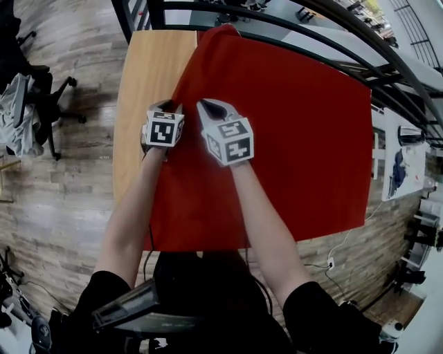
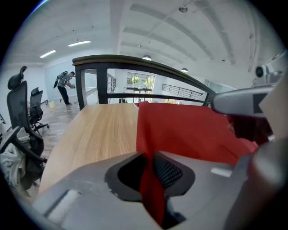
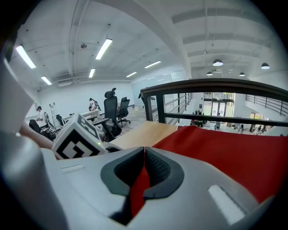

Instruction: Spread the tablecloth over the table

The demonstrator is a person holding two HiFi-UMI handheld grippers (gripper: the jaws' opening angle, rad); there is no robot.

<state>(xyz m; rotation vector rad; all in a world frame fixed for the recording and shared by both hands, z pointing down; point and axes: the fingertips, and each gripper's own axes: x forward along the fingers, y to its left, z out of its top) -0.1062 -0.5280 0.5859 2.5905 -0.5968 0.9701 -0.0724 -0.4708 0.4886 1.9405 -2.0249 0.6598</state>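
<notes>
A red tablecloth [image 1: 277, 138] covers the right and middle of the wooden table [image 1: 149, 76]; a strip of bare wood shows along the left. Both grippers sit side by side at the cloth's left edge, about halfway along it. My left gripper [image 1: 168, 107] has the edge of the tablecloth [image 2: 189, 130] standing between its jaws [image 2: 150, 155], which are still apart with a dark gap beside the cloth. My right gripper [image 1: 209, 108] is shut on a fold of the cloth [image 3: 225, 152], the red strip pinched where the jaws meet [image 3: 144, 152].
A dark metal railing [image 1: 277, 21] runs along the table's far side. An office chair [image 1: 41, 97] draped with clothing stands on the wood floor to the left. A white desk [image 1: 405, 159] is at the right. A person [image 2: 67, 85] stands far off.
</notes>
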